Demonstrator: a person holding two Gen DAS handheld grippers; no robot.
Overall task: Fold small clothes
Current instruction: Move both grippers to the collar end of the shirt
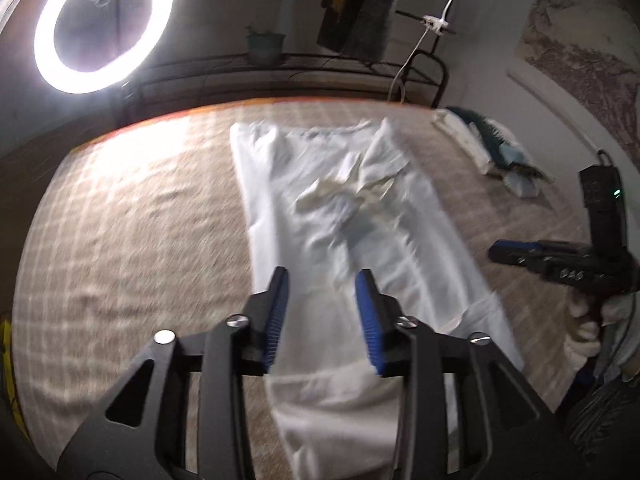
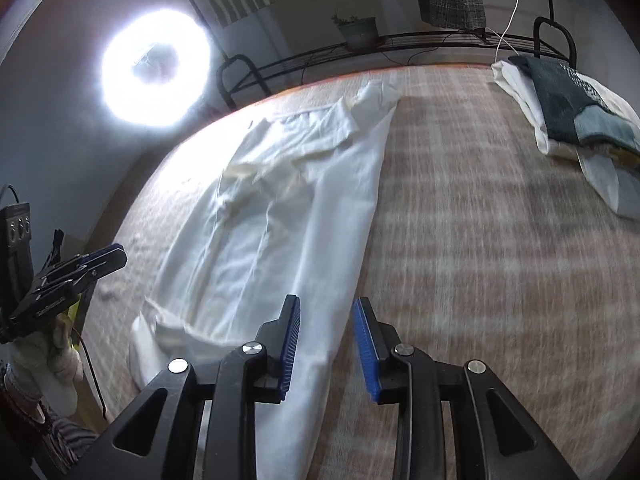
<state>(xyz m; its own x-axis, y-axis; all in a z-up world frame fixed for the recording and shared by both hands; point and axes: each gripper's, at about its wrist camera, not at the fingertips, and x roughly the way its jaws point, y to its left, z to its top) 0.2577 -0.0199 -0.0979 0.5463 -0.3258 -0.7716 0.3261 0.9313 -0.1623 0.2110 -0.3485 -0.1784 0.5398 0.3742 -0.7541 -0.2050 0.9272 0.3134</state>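
Note:
A white garment (image 1: pixel 352 216) lies spread lengthwise on the plaid table cover, wrinkled in its middle; it also shows in the right wrist view (image 2: pixel 280 216). My left gripper (image 1: pixel 324 276) is open and empty, held above the garment's near part. My right gripper (image 2: pixel 326 304) is open and empty, above the garment's right edge near its close end. The right gripper also shows at the right of the left wrist view (image 1: pixel 496 250), and the left gripper at the left of the right wrist view (image 2: pixel 120 254), both off the cloth.
A pile of folded clothes (image 2: pixel 576 100), white and dark green, sits at the table's far right corner (image 1: pixel 496 148). A bright ring light (image 1: pixel 100 24) stands behind the far left edge. A black metal rack (image 2: pixel 400 44) with a potted plant runs behind the table.

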